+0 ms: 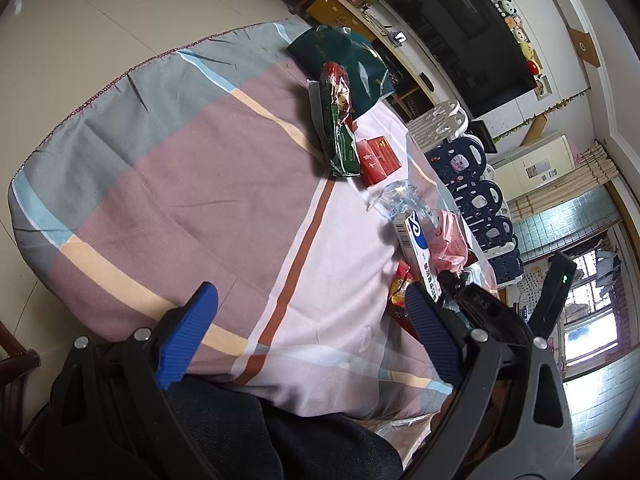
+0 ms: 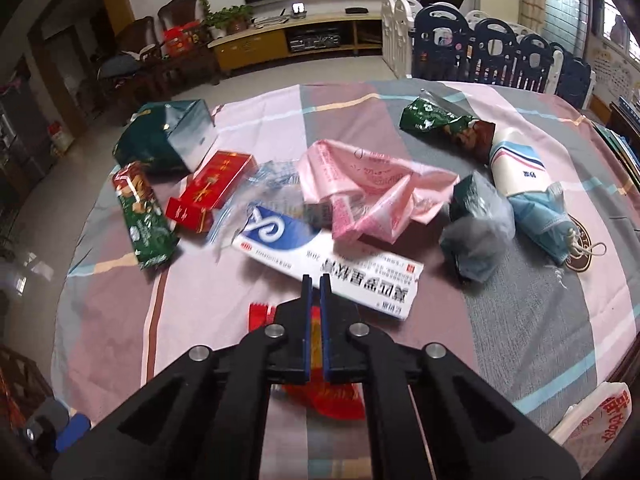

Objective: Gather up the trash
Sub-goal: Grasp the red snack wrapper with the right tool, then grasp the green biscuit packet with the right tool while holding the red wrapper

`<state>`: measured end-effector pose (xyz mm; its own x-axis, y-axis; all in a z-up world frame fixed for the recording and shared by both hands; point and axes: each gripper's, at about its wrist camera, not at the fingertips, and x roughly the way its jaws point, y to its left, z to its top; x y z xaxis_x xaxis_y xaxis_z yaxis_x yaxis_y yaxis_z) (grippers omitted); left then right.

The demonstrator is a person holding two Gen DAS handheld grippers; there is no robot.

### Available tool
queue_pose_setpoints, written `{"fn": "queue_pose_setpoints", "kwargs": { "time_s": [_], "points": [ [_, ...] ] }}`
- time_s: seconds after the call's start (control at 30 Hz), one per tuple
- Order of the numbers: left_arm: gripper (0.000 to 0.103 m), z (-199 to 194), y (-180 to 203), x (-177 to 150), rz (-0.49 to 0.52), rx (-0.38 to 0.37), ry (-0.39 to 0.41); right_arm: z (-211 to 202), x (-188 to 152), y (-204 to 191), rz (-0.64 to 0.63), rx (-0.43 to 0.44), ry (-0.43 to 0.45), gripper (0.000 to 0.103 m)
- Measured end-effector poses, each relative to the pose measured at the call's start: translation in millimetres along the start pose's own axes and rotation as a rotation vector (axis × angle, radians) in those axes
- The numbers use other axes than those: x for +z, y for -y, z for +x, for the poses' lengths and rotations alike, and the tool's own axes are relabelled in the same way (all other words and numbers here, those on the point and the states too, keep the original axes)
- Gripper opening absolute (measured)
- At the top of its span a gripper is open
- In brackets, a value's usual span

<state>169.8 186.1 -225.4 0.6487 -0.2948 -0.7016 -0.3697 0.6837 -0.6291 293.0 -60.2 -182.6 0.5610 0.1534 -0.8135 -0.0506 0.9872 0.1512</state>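
Trash lies on a table with a patchwork cloth [image 2: 520, 300]. In the right wrist view I see a white-and-blue medicine box [image 2: 332, 264], a crumpled pink bag [image 2: 372, 192], a red carton [image 2: 212, 192], a green-red snack packet [image 2: 142, 220], a dark green bag [image 2: 168, 136], a grey-wrapped bundle [image 2: 476, 228] and a blue face mask [image 2: 548, 220]. My right gripper [image 2: 315, 280] is shut, its jaws nearly touching, over a red wrapper [image 2: 320, 392] that lies under it; I cannot tell if it grips it. My left gripper [image 1: 312, 300] is open and empty above the cloth [image 1: 200, 200].
A paper cup [image 2: 516, 164] and a green crumpled packet [image 2: 432, 120] lie at the far right. A white-and-red bag [image 2: 600, 416] hangs at the near right table edge. Navy and white playpen panels [image 2: 500, 56] stand behind the table. A TV bench [image 2: 288, 36] stands beyond.
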Motion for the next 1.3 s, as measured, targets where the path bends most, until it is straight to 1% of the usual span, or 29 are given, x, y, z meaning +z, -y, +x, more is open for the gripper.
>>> {"fn": "queue_pose_setpoints", "kwargs": {
  "time_s": [0.07,0.17,0.27,0.33,0.4,0.47,0.5,0.53,0.57,0.63,0.67,0.7,0.73,0.77,0.8,0.9,0.93,1.0,1.07,1.13,1.17,1.2,1.27,1.3],
  "points": [
    [0.094,-0.2,0.0,0.0,0.001,0.001,0.0,4.8,-7.1,-2.4,-0.02,0.018,-0.056,0.005],
    [0.094,-0.3,-0.2,0.1,-0.001,0.0,0.0,17.3,-17.0,-4.4,-0.04,0.0,-0.128,0.005],
    [0.094,-0.5,-0.2,0.1,-0.004,-0.002,-0.001,23.6,-22.8,-10.1,-0.034,0.051,-0.18,0.005],
    [0.094,0.6,-1.0,0.4,-0.009,-0.004,-0.002,21.6,-23.6,-21.0,-0.073,0.068,-0.188,0.005],
    [0.094,0.4,-1.3,0.2,-0.012,-0.005,-0.002,18.8,-22.9,-31.0,-0.094,0.145,-0.202,0.005],
    [0.094,-0.6,-1.8,0.1,-0.017,-0.005,0.003,17.0,-21.8,-37.1,-0.073,0.259,-0.229,0.005],
    [0.094,-1.0,-2.5,0.2,-0.021,-0.007,0.004,15.1,-20.4,-41.1,-0.07,0.281,-0.23,0.005],
    [0.094,-1.0,-3.5,0.4,-0.027,-0.01,0.004,11.4,-16.2,-43.9,-0.072,0.283,-0.209,0.006],
    [0.094,-1.5,-5.1,0.6,-0.036,-0.017,0.004,7.8,-11.7,-46.3,-0.075,0.269,-0.182,0.011],
    [0.094,-3.1,-8.1,0.8,-0.052,-0.027,0.012,-0.8,5.3,-53.4,-0.077,0.233,-0.107,0.04],
    [0.094,-4.2,-9.1,0.6,-0.056,-0.029,0.016,-3.3,14.5,-56.9,-0.067,0.222,-0.078,0.07],
    [0.094,-4.7,-9.6,0.7,-0.058,-0.03,0.019,-5.2,21.5,-60.0,-0.055,0.217,-0.054,0.083],
    [0.094,-5.1,-9.5,0.5,-0.058,-0.031,0.021,-6.9,33.4,-67.2,-0.036,0.217,-0.013,0.084],
    [0.094,-6.0,-9.6,0.2,-0.058,-0.032,0.028,-5.5,41.3,-74.4,-0.042,0.221,-0.002,0.084],
    [0.094,-6.8,-10.0,0.2,-0.06,-0.034,0.033,-0.3,51.0,-87.1,-0.075,0.227,-0.004,0.084],
    [0.094,-9.4,-14.0,0.3,-0.082,-0.052,0.045,28.5,71.5,-138.1,-0.282,0.227,-0.051,0.084],
    [0.094,-11.2,-17.9,0.8,-0.103,-0.071,0.053,41.8,76.1,-154.9,-0.359,0.23,-0.079,0.084],
    [0.094,-16.0,-24.4,1.4,-0.14,-0.098,0.077,64.7,79.0,-178.4,-0.457,0.225,-0.121,0.084],
    [0.095,-19.5,-31.0,2.4,-0.176,-0.12,0.101,87.1,76.5,-200.1,-0.548,0.193,-0.162,0.084],
    [0.095,-22.0,-32.1,2.6,-0.184,-0.125,0.114,108.0,67.6,-216.4,-0.628,0.112,-0.184,0.083],
    [0.096,-22.5,-31.3,2.9,-0.178,-0.124,0.118,113.1,62.7,-218.7,-0.649,0.091,-0.182,0.077],
    [0.096,-22.6,-30.2,2.8,-0.171,-0.122,0.119,116.7,58.3,-220.7,-0.662,0.085,-0.185,0.054],
    [0.096,-22.6,-28.7,2.9,-0.165,-0.12,0.123,122.9,50.2,-215.4,-0.631,0.116,-0.228,0.029],
    [0.096,-23.0,-28.9,2.9,-0.166,-0.12,0.125,121.8,46.6,-209.4,-0.601,0.154,-0.24,0.024]
  ]
}}
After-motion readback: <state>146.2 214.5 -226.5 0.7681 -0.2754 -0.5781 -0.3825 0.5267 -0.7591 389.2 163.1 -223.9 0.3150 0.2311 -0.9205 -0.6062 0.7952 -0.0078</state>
